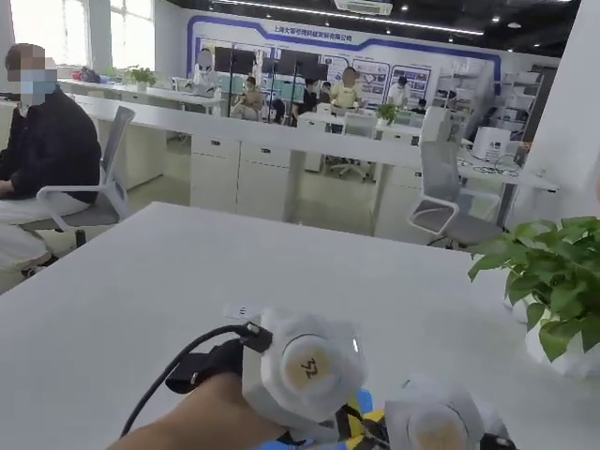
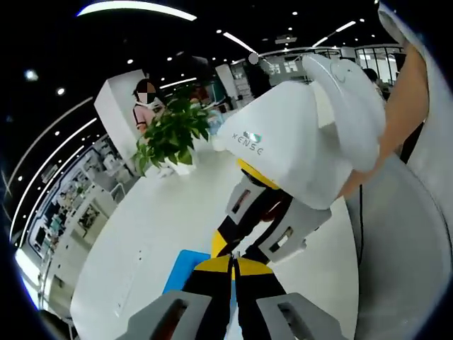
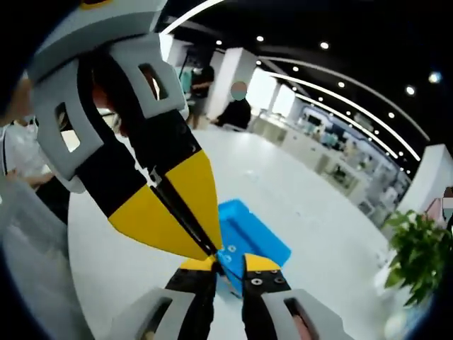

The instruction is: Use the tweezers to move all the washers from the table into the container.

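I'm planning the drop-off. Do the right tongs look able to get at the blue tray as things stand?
Probably yes: the tray lies on the table just beyond the right tongs, though the left tongs, shut, crowd in at their tips.

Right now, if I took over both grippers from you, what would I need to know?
Left gripper: shut. I cannot tell whether it pinches the tweezers.
Right gripper: open a little, its tips close to the left one's tip.
Blue container: on the white table, just beyond both tips.
Done: cannot tell, because the washers are too small to make out.
Left: probably get the tweezers gripped, then lift washers into the container one at a time.
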